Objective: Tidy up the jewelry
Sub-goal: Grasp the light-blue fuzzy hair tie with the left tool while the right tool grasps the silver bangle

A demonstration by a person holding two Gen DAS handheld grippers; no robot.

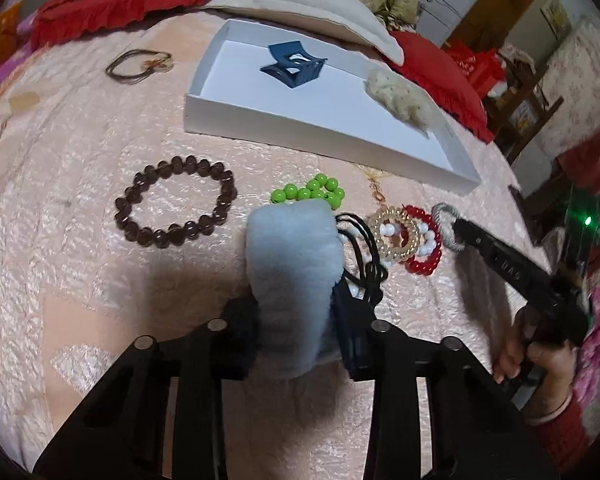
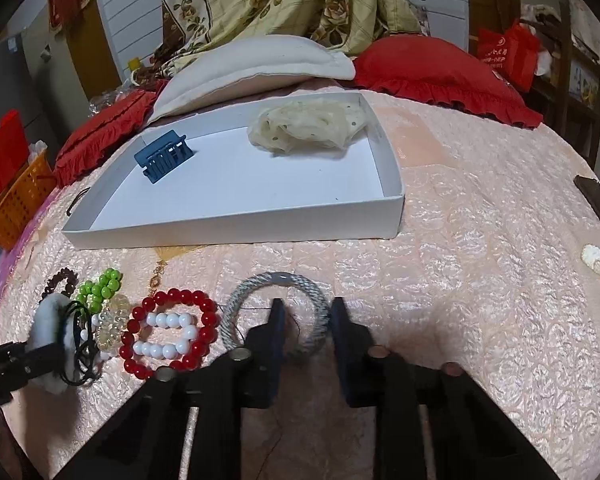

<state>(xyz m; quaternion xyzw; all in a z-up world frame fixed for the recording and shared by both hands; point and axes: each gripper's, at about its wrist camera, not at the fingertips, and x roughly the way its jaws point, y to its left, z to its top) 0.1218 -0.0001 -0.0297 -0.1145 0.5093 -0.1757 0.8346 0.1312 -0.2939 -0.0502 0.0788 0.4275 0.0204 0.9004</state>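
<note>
My left gripper (image 1: 296, 304) is shut on a fluffy pale blue scrunchie (image 1: 294, 272), held just above the bedspread; it also shows in the right wrist view (image 2: 50, 332). My right gripper (image 2: 306, 312) is open, its fingers straddling the right side of a grey rope hair tie (image 2: 276, 312) that lies on the bed; the tie also shows in the left wrist view (image 1: 446, 226). A white box tray (image 2: 236, 224) holds a blue claw clip (image 2: 164, 160) and a cream scrunchie (image 2: 308, 126).
On the pink bedspread lie a brown bead bracelet (image 1: 176, 212), green beads (image 1: 308, 192), a gold coil tie (image 1: 394, 234), red beads (image 2: 168, 332) around white beads (image 2: 168, 334), black cords (image 1: 364, 256) and a cord bracelet (image 1: 140, 62). Pillows (image 2: 252, 66) sit behind the tray.
</note>
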